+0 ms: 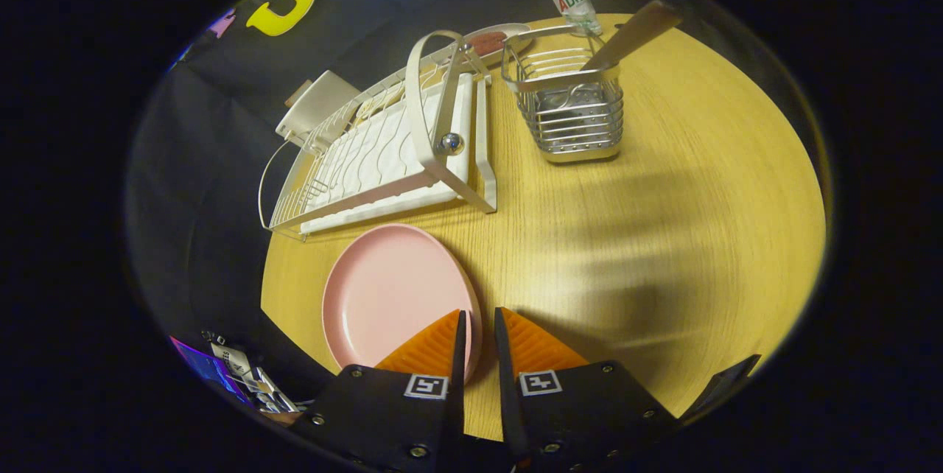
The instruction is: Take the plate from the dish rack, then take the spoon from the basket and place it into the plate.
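With plate on table: first step judged done.
Claw (479, 326): narrow gap, fingers astride plate (390, 296) rim; grip uncertain.
Plate: flat at table (663, 237) near edge, before dish rack (383, 149).
Spoon (633, 34): upright in basket (571, 101), far edge, well beyond fingers.
Next: free rim, reach basket, pinch handle.

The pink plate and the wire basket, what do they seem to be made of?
The pink plate, its rim between the gripper fingers, looks like matte plastic or ceramic: even colour, soft sheen. The basket looks like polished metal wire: bright silvery reflections.
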A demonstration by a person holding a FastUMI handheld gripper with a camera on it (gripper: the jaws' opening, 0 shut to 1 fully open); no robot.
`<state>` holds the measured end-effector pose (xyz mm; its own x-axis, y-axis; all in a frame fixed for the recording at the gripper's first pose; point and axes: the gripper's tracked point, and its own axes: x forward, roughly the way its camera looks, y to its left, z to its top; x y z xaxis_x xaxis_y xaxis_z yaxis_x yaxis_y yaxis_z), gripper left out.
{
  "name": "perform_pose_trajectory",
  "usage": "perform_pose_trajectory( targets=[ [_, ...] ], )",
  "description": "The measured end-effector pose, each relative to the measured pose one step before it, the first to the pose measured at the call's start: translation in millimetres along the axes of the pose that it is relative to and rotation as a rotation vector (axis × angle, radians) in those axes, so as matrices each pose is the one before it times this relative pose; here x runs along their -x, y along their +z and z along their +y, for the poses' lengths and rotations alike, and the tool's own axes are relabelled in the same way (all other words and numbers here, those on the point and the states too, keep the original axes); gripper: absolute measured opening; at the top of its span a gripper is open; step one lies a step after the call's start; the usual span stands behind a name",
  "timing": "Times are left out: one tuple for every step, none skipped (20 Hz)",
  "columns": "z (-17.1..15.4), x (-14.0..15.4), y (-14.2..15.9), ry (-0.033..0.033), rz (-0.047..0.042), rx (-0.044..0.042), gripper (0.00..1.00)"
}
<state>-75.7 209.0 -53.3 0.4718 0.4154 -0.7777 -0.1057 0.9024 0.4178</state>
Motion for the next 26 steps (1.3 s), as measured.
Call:
perform_pose_trajectory(
  targets=[
    [-3.58,8.98,6.85,-0.02546,-0.04724,0.03024,0.21],
    [-3.63,8.69,8.62,-0.02577,-0.05746,0.03757,0.21],
    [-4.54,8.27,12.38,-0.02445,-0.07049,0.04004,0.21],
    [-3.08,8.23,13.47,-0.01636,-0.08610,0.04463,0.21],
    [-5.77,5.54,14.97,-0.02285,-0.08568,0.04336,0.21],
    [-5.94,5.77,9.77,-0.02088,-0.06685,0.03539,0.21],
    [-3.28,4.88,9.14,-0.01044,-0.05271,0.02821,0.21],
    [-4.22,4.01,6.24,-0.01412,-0.04070,0.01845,0.21],
    [-3.99,3.44,4.46,-0.01064,-0.02735,0.01267,0.21],
    [-3.07,2.33,4.12,-0.00769,-0.02526,0.00706,0.21],
    [-4.27,2.16,3.69,-0.01153,-0.02048,0.00546,0.21],
    [-3.02,1.90,3.85,-0.00638,-0.02624,0.00618,0.21],
    [-5.05,1.87,4.57,-0.01327,-0.02872,0.01340,0.21],
    [-4.47,1.62,4.42,-0.01072,-0.03316,0.01932,0.21],
    [-5.03,1.01,4.39,-0.01502,-0.03441,0.02287,0.21],
    [-6.16,1.12,6.39,-0.01876,-0.03920,0.02492,0.21],
    [-7.73,-1.17,4.96,-0.02617,-0.03444,0.02308,0.21],
    [-4.53,-1.53,1.90,-0.01330,-0.02974,0.01564,0.21],
    [-3.34,-3.10,1.45,-0.00814,-0.02200,0.00875,0.21],
    [-3.35,-1.98,2.04,-0.00463,-0.01812,0.00557,0.21],
    [-2.61,-4.74,0.70,-0.00780,-0.01372,0.00221,0.24],
    [-2.29,-4.37,-0.72,0.00063,-0.01337,-0.00250,0.25],
    [-3.32,-6.03,-1.13,-0.00354,-0.01133,-0.00380,0.30],
    [-0.26,-4.90,-3.12,0.00385,-0.00429,-0.01310,0.31],
    [0.12,-6.90,-3.18,0.00098,-0.00622,-0.01966,0.31],
    [-1.23,-6.34,-4.44,0.00369,-0.00033,-0.01622,0.31]
  ],
)
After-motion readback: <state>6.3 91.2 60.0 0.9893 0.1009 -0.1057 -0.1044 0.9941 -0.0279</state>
